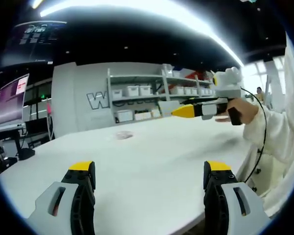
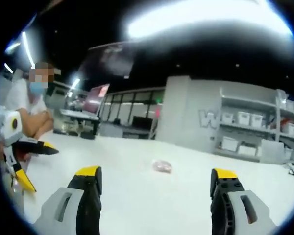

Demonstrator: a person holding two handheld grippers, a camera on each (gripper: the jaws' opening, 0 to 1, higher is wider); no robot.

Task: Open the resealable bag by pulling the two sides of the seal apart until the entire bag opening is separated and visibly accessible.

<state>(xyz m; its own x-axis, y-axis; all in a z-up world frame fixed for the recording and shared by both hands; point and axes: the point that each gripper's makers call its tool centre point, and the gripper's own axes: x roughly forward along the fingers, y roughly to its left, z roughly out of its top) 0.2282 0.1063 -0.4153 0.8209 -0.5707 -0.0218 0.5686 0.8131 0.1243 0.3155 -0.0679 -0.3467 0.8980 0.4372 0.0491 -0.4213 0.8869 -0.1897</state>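
Observation:
A small clear resealable bag (image 1: 123,135) with something pinkish inside lies flat on the white table (image 1: 152,147), well beyond my left gripper (image 1: 149,171), which is open with nothing between its jaws. My right gripper (image 1: 180,111) comes in from the right, held by a hand in a white sleeve above the table, to the right of the bag. In the right gripper view the bag (image 2: 161,166) lies ahead between the wide-open jaws of my right gripper (image 2: 157,178). The left gripper (image 2: 39,167) shows at the left edge with its yellow-tipped jaws spread.
Shelves with white bins (image 1: 137,90) stand behind the table against a grey wall. A monitor (image 1: 12,100) sits on a desk at the left. A person (image 2: 32,110) sits with folded arms at the table's far left side. The table's near edge (image 1: 245,161) curves away at the right.

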